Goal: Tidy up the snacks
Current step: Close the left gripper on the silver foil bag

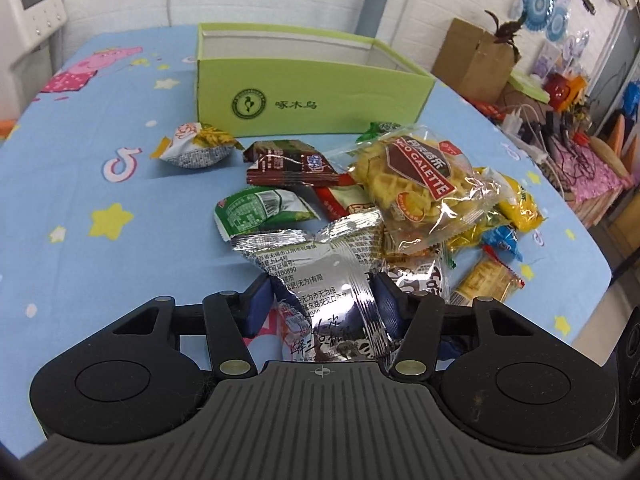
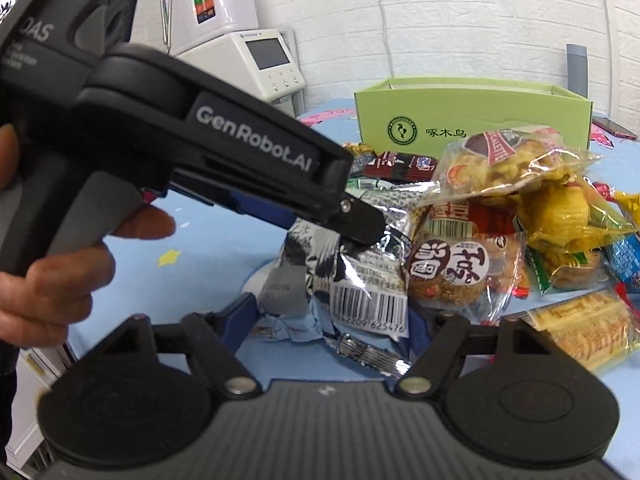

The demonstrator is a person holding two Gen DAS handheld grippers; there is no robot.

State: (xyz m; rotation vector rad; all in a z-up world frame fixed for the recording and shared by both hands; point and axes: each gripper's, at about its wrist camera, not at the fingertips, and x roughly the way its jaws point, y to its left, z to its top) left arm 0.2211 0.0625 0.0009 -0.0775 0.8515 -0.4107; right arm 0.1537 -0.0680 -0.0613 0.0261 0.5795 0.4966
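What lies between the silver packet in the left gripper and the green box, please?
In the left wrist view, loose snacks lie between the silver packet and green box: a green packet, a brown packet, and the galette bag.

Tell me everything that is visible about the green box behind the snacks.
The green box is light green and looks like cardboard, with white inner walls. It has no lid on it and no snacks show inside, though its floor is mostly hidden. On its front wall are a dark green round logo and three Chinese characters. It stands upright on the blue cartoon tablecloth, behind the snack pile. Some packets lie close to its front wall; whether they touch it cannot be told.
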